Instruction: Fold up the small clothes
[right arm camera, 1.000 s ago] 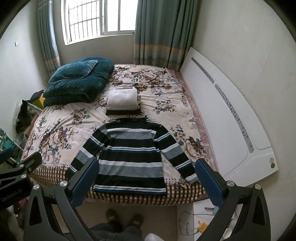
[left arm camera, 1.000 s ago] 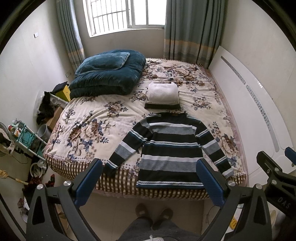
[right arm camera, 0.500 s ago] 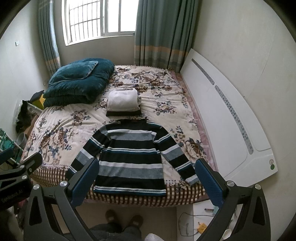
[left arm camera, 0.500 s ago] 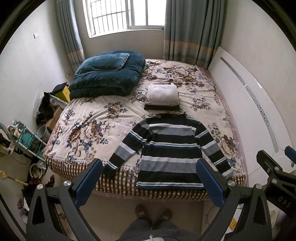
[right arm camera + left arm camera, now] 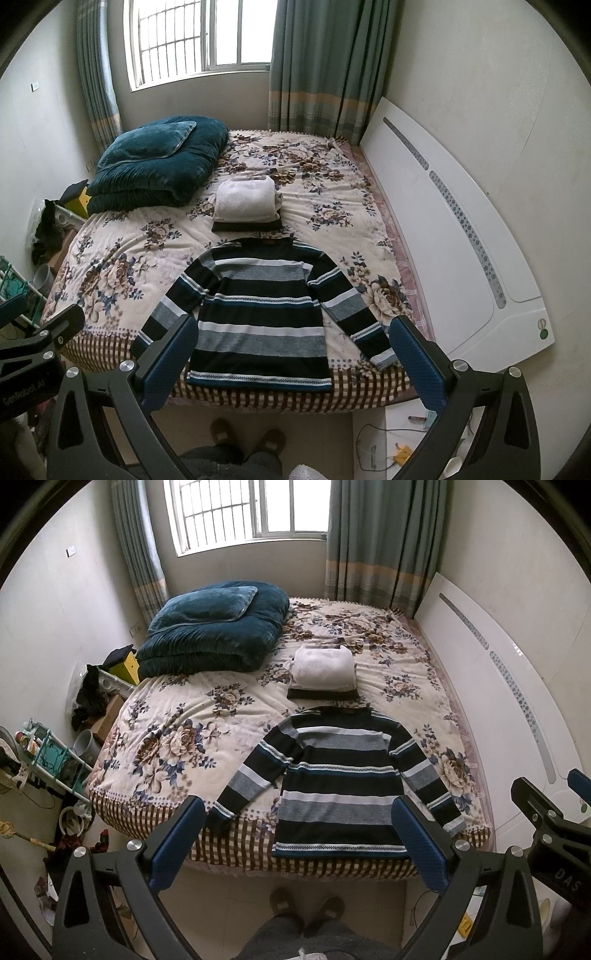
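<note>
A striped sweater [image 5: 340,782] in black, grey, white and blue lies flat on the floral bed, sleeves spread, hem at the near edge. It also shows in the right wrist view [image 5: 262,314]. Behind its collar sits a stack of folded clothes [image 5: 325,672], white on top of dark, also in the right wrist view [image 5: 247,205]. My left gripper [image 5: 297,838] is open and empty, held above the floor in front of the bed. My right gripper [image 5: 293,358] is open and empty beside it.
A folded teal quilt with a pillow [image 5: 214,631] lies at the bed's far left. A white headboard [image 5: 454,236] runs along the right side. Clutter and a rack [image 5: 48,753] stand on the floor at left. The person's feet [image 5: 306,908] are by the bed's edge.
Both views have shifted slightly: the bed and sweater sit a little lower in frame. Both grippers stay open and empty.
</note>
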`<act>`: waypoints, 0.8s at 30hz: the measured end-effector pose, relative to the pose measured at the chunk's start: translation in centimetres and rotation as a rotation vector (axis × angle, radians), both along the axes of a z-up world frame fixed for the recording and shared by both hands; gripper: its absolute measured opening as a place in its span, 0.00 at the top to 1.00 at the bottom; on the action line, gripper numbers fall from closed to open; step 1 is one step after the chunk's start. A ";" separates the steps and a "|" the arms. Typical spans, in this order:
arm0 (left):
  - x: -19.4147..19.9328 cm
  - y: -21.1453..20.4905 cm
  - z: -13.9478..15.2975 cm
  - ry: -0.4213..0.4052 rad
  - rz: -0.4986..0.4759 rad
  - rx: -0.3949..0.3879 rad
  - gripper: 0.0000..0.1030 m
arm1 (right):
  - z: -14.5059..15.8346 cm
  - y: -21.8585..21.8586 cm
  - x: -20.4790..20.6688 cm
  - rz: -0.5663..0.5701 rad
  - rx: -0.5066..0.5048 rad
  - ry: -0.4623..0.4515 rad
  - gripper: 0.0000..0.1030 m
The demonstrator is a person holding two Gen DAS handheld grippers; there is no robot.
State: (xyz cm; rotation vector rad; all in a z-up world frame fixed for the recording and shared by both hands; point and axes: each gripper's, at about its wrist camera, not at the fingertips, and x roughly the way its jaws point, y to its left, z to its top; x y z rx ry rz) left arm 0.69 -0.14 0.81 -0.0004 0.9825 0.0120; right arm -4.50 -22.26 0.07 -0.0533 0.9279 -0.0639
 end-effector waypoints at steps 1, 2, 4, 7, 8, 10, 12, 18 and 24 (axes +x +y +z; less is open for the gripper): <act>0.1 0.0 0.1 0.000 -0.001 -0.002 0.00 | 0.0 0.0 0.0 0.000 -0.003 -0.001 0.00; 0.4 -0.6 0.5 -0.002 0.000 0.000 0.00 | 0.0 0.0 0.0 -0.001 -0.001 0.000 0.00; 0.9 -0.7 1.3 -0.002 -0.002 0.000 0.00 | 0.0 0.0 0.0 0.000 -0.001 0.000 0.00; 0.9 -0.7 1.3 -0.002 -0.002 0.001 0.00 | 0.1 -0.1 0.1 -0.001 -0.001 0.000 0.00; 1.1 -0.8 1.5 -0.001 -0.002 0.000 0.00 | 0.1 0.0 0.1 -0.001 -0.001 0.001 0.00; 1.2 -1.3 1.8 -0.001 -0.002 0.002 0.00 | 0.0 0.0 0.1 -0.001 -0.001 0.001 0.00; 1.1 -1.4 1.6 -0.001 -0.001 -0.002 0.00 | 0.0 0.1 0.1 -0.001 -0.002 0.001 0.00; 1.0 -1.5 1.3 -0.002 -0.002 -0.002 0.00 | -0.1 0.2 0.2 -0.003 -0.002 0.001 0.00; 3.0 -3.5 1.5 -0.027 0.003 0.021 0.00 | -0.7 0.2 0.9 -0.017 0.004 0.012 0.00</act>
